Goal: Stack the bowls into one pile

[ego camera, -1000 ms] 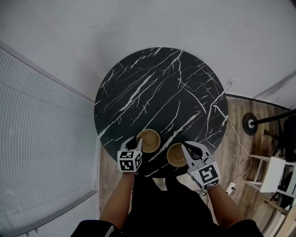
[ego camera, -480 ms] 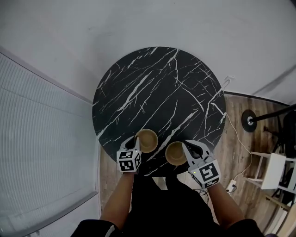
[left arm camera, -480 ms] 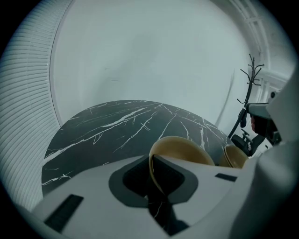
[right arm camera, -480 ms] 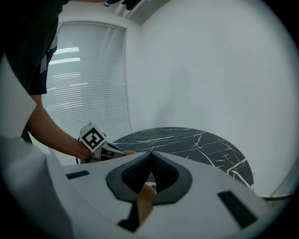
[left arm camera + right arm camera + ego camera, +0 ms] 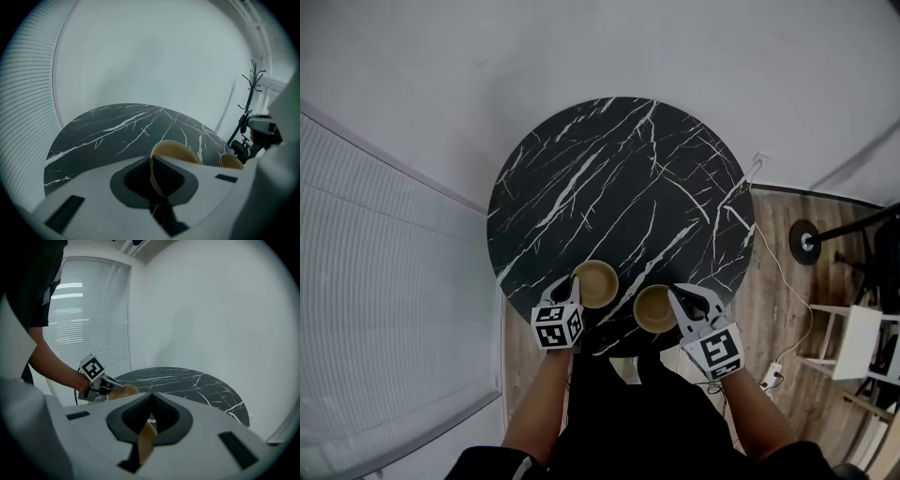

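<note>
Two tan bowls stand near the front edge of the round black marble table (image 5: 619, 178). My left gripper (image 5: 573, 285) is at the near-left rim of the left bowl (image 5: 596, 282). Its jaws have just been closing, and in the left gripper view the gripper (image 5: 153, 180) clamps the rim of that bowl (image 5: 180, 151). My right gripper (image 5: 679, 300) is shut on the right rim of the right bowl (image 5: 655, 308). That bowl's wall (image 5: 146, 444) stands pinched between the jaws of the right gripper (image 5: 149, 420). Both bowls rest on the table, a small gap apart.
White blinds (image 5: 384, 272) run along the left. On the wood floor at the right are a black stand base (image 5: 807, 242), a white cable with a plug block (image 5: 769, 378) and a white chair (image 5: 862, 349). A coat stand (image 5: 251, 93) rises behind the table.
The left gripper's jaws have closed in on the left bowl's rim. Both bowls and the right gripper stay where they were.
</note>
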### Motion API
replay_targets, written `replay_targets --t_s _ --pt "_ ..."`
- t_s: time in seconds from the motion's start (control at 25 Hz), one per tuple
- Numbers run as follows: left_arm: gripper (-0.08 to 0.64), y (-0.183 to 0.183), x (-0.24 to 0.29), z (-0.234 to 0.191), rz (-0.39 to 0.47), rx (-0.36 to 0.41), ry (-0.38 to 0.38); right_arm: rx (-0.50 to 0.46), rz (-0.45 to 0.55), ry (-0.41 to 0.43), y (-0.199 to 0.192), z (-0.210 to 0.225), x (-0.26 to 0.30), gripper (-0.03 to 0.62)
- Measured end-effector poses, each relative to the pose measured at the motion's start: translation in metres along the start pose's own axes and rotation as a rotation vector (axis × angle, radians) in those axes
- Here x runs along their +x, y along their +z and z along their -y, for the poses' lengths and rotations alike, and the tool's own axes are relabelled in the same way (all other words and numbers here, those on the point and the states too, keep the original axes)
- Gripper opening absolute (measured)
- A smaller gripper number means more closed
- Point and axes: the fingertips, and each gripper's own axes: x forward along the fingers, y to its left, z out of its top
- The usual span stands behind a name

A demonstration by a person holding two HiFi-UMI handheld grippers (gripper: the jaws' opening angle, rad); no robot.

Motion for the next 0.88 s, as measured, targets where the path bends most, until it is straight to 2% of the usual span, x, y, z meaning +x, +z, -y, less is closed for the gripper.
replay_targets --t_s 0.32,0.44,0.88 --pt "0.031 0.02 -0.007 0.015 0.034 0.006 -0.034 0.02 0.006 -0.071 -0.012 0.018 -0.014 0.011" --pt "0.031 0.023 -0.01 0.022 0.035 0.013 -0.048 0.0 0.005 -0.097 -0.019 0.021 -0.021 0.01" --pt "0.029 0.035 -0.01 0.08 0.04 0.033 -0.16 0.034 0.005 -0.182 -0.039 0.04 -0.052 0.009"
